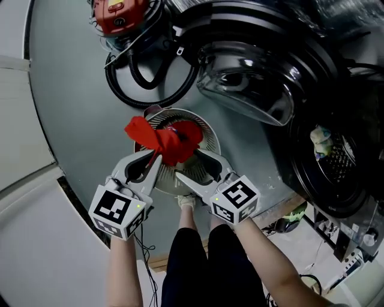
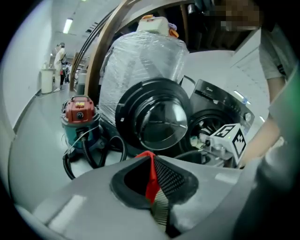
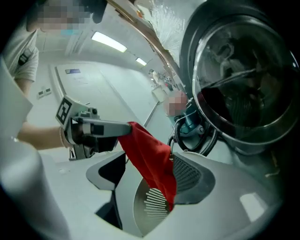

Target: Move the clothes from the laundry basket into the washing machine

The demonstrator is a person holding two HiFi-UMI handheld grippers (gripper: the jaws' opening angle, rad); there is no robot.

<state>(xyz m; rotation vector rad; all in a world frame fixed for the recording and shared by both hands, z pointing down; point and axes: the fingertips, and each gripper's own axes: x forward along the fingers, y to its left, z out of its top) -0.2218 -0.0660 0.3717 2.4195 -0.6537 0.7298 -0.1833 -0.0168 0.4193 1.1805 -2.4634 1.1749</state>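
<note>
A red cloth [image 1: 165, 141] hangs above the round white laundry basket [image 1: 204, 129] on the floor. My left gripper [image 1: 158, 157] is shut on the cloth's left part; in the left gripper view a red strip [image 2: 150, 180] is pinched between the pads. My right gripper [image 1: 186, 163] sits just right of it with its jaws apart, and the red cloth [image 3: 150, 154] drapes down between them from the left gripper [image 3: 89, 129]. The washing machine's drum opening [image 1: 333, 159] is at the right, with its glass door [image 1: 252, 84] swung open. A light garment [image 1: 321, 141] lies inside the drum.
A red vacuum cleaner [image 1: 120, 12] with a coiled black hose [image 1: 150, 84] stands beyond the basket. The person's legs [image 1: 204, 264] and a foot are just behind the grippers. Cables and small items lie on the floor at lower right [image 1: 336, 264].
</note>
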